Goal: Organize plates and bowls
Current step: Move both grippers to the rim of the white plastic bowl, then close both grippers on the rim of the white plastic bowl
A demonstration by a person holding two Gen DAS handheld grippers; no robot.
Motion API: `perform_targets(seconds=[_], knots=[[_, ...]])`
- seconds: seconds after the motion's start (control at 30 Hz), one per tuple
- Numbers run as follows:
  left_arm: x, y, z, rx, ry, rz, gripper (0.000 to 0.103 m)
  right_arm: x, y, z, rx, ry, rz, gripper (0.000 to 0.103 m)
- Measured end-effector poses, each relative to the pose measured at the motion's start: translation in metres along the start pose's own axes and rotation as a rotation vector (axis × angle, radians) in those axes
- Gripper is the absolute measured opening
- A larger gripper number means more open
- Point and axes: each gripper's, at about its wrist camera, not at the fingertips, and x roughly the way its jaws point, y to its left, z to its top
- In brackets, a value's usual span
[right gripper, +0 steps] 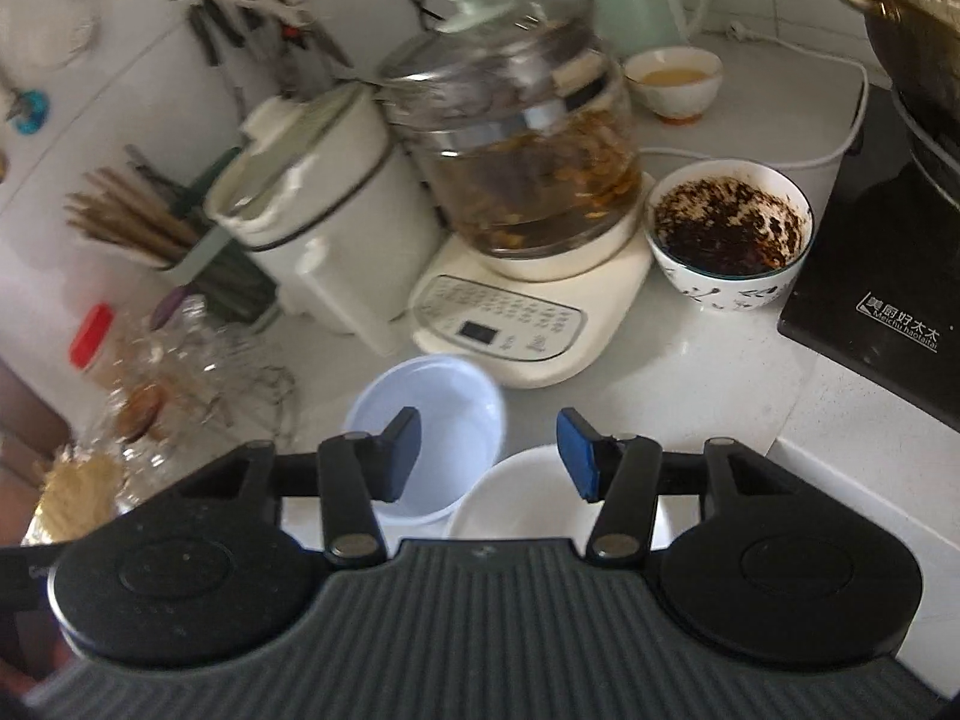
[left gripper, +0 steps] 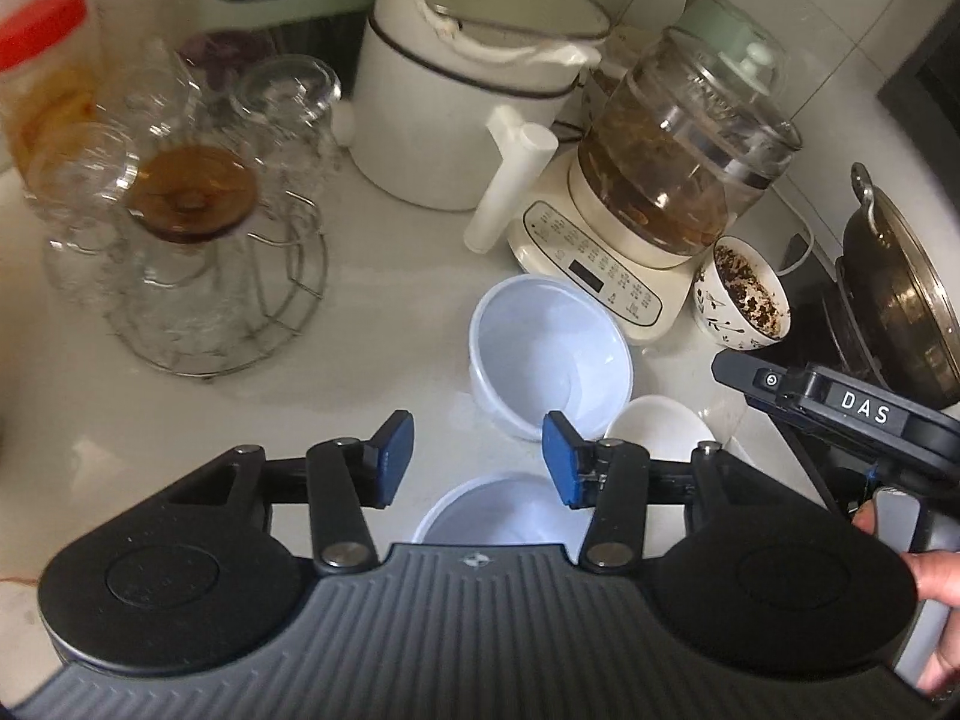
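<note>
Left wrist view shows how crowded this counter (left gripper: 372, 312) is, and that, to my eye, is the trouble ahead: the pale blue bowl (left gripper: 549, 354) sits just in front of the cream kettle base (left gripper: 591, 258), with a patterned bowl (left gripper: 741, 294) of dark dregs close on its right and a wire rack of glasses (left gripper: 180, 228) off to the left. A careless reach for any dish could nudge the dregs bowl and spill it, or clip the glass kettle (left gripper: 684, 144); smooth plastic rims may also slip from narrow pads. A second pale blue bowl (left gripper: 486, 510) lies right under the left gripper (left gripper: 478, 462), and a white bowl (left gripper: 657, 429) sits just beside the first, touching or nearly so. The left gripper's jaws stand partly apart with nothing between them, touching nothing. In the right wrist view the right gripper (right gripper: 489, 456) also hangs with jaws partly apart and empty, above the gap between the pale blue bowl (right gripper: 444, 420) and the white bowl (right gripper: 522, 498). A hand (left gripper: 933, 582) grips its handle at the edge.
</note>
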Motion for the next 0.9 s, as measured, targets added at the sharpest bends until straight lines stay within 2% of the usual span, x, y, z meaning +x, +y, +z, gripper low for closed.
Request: perform_targets(seconds=[0.07, 0.2, 0.3, 0.4, 0.47, 0.5, 0.7, 0.9], knots=[[0.009, -0.003, 0.004, 0.012, -0.011, -0.006, 0.053, 0.011, -0.007, 0.004, 0.012, 0.017, 0.005, 0.054], [0.030, -0.004, 0.011, 0.000, 0.017, -0.039, 0.053, 0.031, -0.013, 0.006, 0.012, 0.043, 0.016, 0.053], [0.047, -0.003, 0.017, -0.004, 0.044, -0.032, 0.051, 0.046, -0.015, 0.007, 0.021, 0.072, 0.034, 0.053], [0.061, 0.000, 0.022, -0.010, 0.070, -0.027, 0.044, 0.058, -0.012, 0.008, 0.020, 0.094, 0.055, 0.046], [0.069, 0.003, 0.024, -0.020, 0.083, -0.035, 0.038, 0.066, -0.009, 0.008, 0.008, 0.115, 0.066, 0.038], [0.073, 0.005, 0.025, -0.028, 0.089, -0.039, 0.033, 0.070, -0.008, 0.008, 0.003, 0.127, 0.065, 0.031], [0.093, 0.016, 0.030, -0.072, 0.122, -0.062, 0.020, 0.087, -0.006, 0.008, 0.005, 0.148, 0.057, 0.029], [0.095, 0.017, 0.034, -0.066, 0.119, -0.085, 0.010, 0.095, -0.005, 0.004, -0.004, 0.171, 0.063, 0.015]])
